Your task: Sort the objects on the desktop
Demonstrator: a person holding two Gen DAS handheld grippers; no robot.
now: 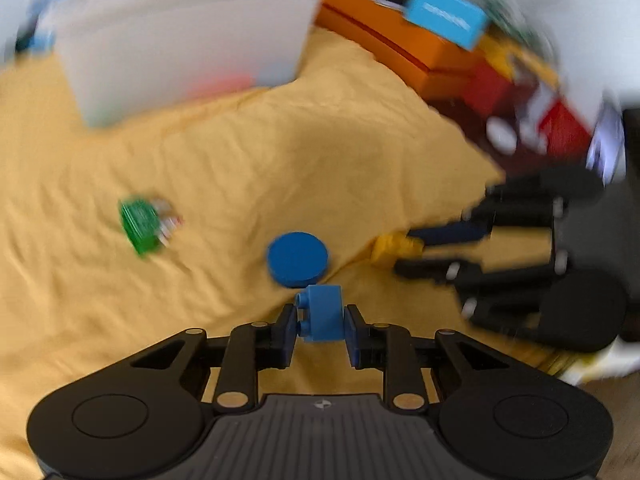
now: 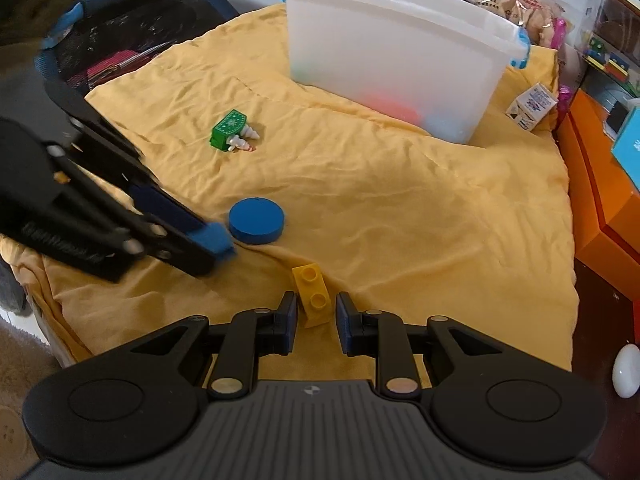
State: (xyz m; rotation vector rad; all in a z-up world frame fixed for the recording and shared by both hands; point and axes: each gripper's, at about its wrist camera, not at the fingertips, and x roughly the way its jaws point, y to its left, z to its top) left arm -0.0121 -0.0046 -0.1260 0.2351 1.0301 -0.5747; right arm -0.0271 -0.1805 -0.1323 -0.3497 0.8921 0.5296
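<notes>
Translucent white bin holding blurred red and blue shapes, left gripper pinching blue brick, right gripper pinching yellow brick

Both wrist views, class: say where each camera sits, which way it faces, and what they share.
Left wrist view: behind the left tongs, angled down at the yellow cloth; they grip a blue brick.
Right wrist view: behind the right tongs, facing the white bin; a yellow brick sits between them.
Shared: blue disc, green toy, each other's tongs.
</notes>
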